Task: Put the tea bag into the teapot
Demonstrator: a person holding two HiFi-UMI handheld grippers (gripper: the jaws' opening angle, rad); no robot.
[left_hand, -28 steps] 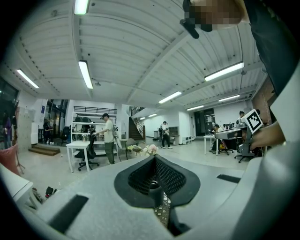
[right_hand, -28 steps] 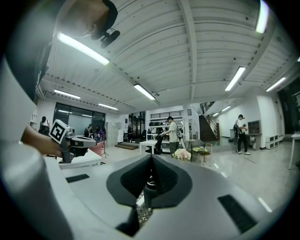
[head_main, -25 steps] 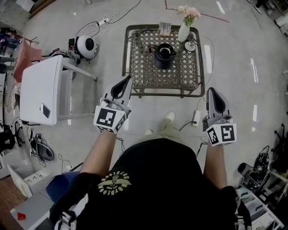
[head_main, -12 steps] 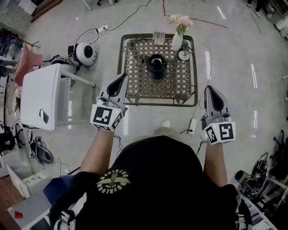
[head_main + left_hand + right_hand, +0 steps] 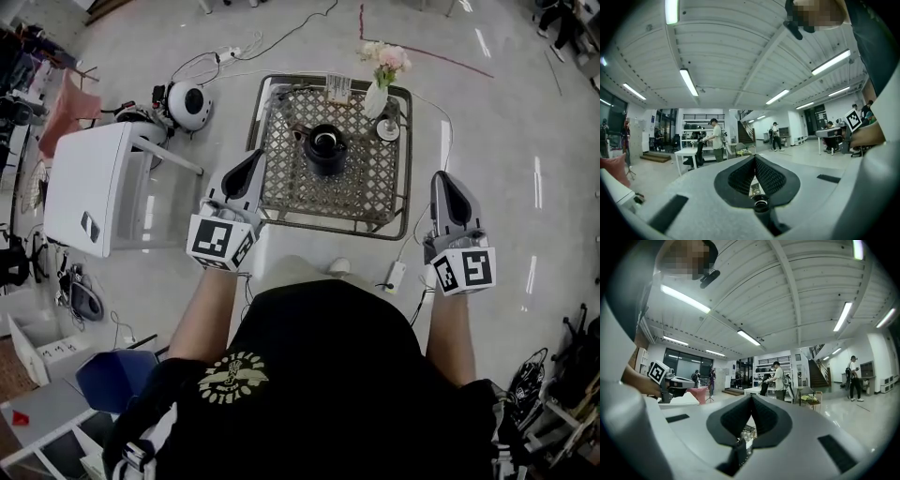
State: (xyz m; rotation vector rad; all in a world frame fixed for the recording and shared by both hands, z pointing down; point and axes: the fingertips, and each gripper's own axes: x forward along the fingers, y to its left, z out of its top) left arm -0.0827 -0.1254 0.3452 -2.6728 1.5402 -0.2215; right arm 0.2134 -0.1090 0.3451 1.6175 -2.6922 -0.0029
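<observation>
Black teapot stands mid-way on the lattice table. A small packet at the far edge is possibly the tea bag, but it is too small to confirm. Left gripper and right gripper are closed tip to tip and empty at the near side.

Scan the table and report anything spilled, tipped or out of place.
Nothing stands out. The teapot stands upright near the middle of the table, the vase of flowers is upright at its far right corner, and no spill shows.
</observation>
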